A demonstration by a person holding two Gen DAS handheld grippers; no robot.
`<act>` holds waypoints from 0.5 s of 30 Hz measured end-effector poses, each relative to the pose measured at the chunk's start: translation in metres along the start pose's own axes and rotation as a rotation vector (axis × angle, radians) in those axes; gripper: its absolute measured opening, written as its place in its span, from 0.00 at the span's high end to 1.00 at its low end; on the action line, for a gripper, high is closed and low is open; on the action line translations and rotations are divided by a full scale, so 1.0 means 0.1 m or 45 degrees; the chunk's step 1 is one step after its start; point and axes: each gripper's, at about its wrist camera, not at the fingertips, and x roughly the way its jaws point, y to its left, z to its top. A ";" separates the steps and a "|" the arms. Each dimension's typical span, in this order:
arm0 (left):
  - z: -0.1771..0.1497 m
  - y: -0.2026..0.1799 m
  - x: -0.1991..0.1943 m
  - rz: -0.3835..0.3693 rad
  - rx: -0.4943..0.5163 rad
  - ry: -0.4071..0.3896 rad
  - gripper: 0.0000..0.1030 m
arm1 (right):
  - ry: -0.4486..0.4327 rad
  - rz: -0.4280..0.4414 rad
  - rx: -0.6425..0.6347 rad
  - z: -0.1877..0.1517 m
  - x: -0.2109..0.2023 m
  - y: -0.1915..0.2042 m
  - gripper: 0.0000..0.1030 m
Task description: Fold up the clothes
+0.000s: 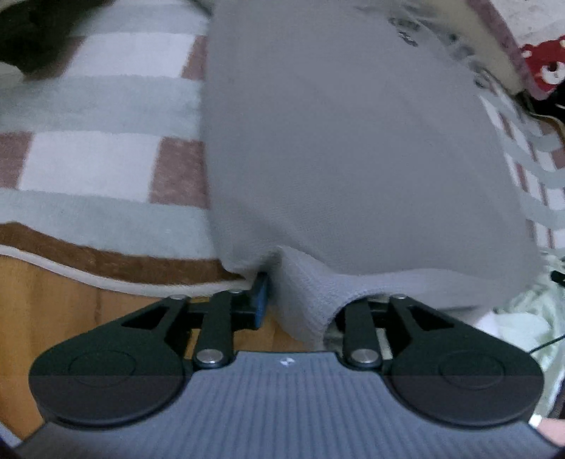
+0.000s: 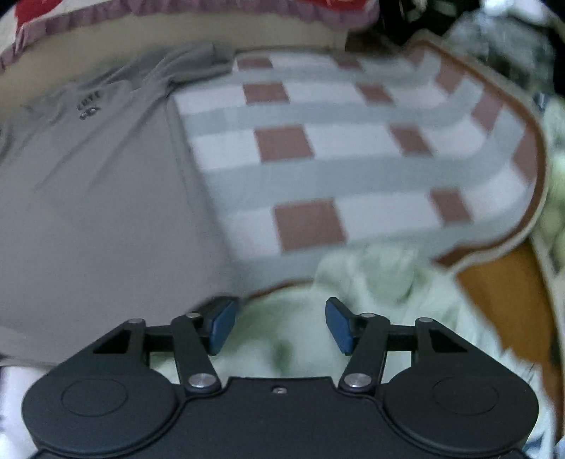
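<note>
A grey T-shirt (image 1: pixel 346 148) with a small dark print near the chest lies spread on the checked blanket (image 1: pixel 106 155). Its near hem folds down between the fingers of my left gripper (image 1: pixel 303 300), which is shut on the cloth; one blue pad (image 1: pixel 261 296) shows, the other is hidden under the fabric. In the right wrist view the same grey T-shirt (image 2: pixel 99 197) lies to the left. My right gripper (image 2: pixel 279 325) is open with nothing between its blue pads (image 2: pixel 220 326), hovering over pale green cloth just off the shirt's lower right corner.
The blanket (image 2: pixel 353 166), with pink, white and grey checks and a brown border, covers an orange wooden surface (image 2: pixel 501 293). Pale green crumpled fabric (image 2: pixel 370 282) lies at its near edge. A dark garment (image 1: pixel 39 31) sits far left, and a red item (image 1: pixel 543 63) far right.
</note>
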 end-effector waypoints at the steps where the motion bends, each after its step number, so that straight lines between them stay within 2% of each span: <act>1: -0.01 0.00 0.02 -0.026 -0.011 0.007 0.73 | 0.002 0.145 0.057 0.00 -0.02 0.01 0.40; 5: -0.02 -0.06 0.10 -0.035 -0.014 0.025 0.73 | 0.008 0.725 0.287 0.02 -0.11 0.06 0.41; 6: -0.04 -0.07 0.09 -0.042 -0.023 0.017 0.73 | 0.023 0.859 0.287 0.04 -0.10 0.17 0.41; 7: -0.06 -0.07 0.07 -0.050 -0.038 0.005 0.73 | 0.063 0.962 0.195 0.08 -0.02 0.43 0.43; 11: -0.13 -0.01 -0.02 -0.114 -0.080 -0.027 0.73 | 0.281 1.166 -0.275 0.02 0.31 1.62 0.47; 15: -0.17 0.16 -0.04 -0.190 -0.144 -0.027 0.73 | 0.428 1.235 -0.677 -0.30 0.59 2.63 0.48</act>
